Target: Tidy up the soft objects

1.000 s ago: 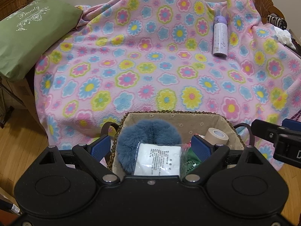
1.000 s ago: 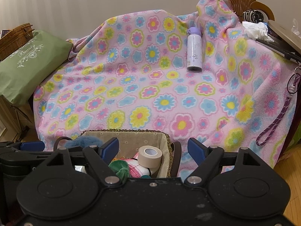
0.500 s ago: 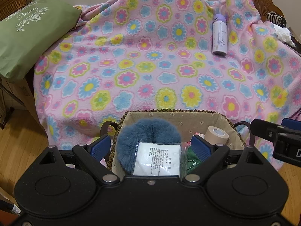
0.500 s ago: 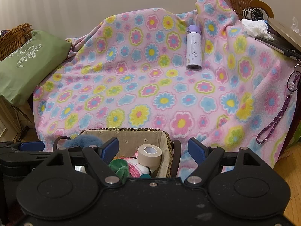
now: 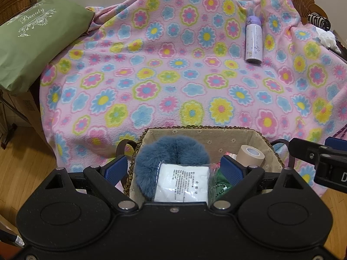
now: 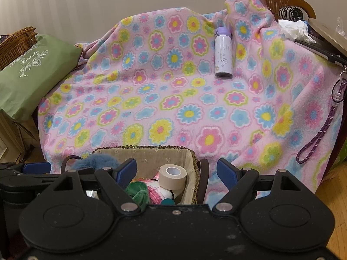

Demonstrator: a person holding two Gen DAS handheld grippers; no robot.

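Basket [image 5: 201,132] packed w/ soft items, blanket [image 5: 173,82] bare except 1 bottle [image 5: 253,41]; task looks near done. Left gripper [image 5: 173,168] and right gripper [image 6: 176,170] both spread, pinching nothing.

Flowered blanket [image 5: 173,82] wide, mostly bare; lone purple bottle [image 5: 253,40] far right. Green bag [image 5: 36,47] blocks left edge. Basket [image 5: 201,131] crowded: blue fur [image 5: 171,151], tape roll [image 5: 251,155].

Ahead of me a purple bottle [image 5: 253,41] lies on the flowered blanket [image 5: 151,82], a green bag [image 5: 32,49] at its left edge.
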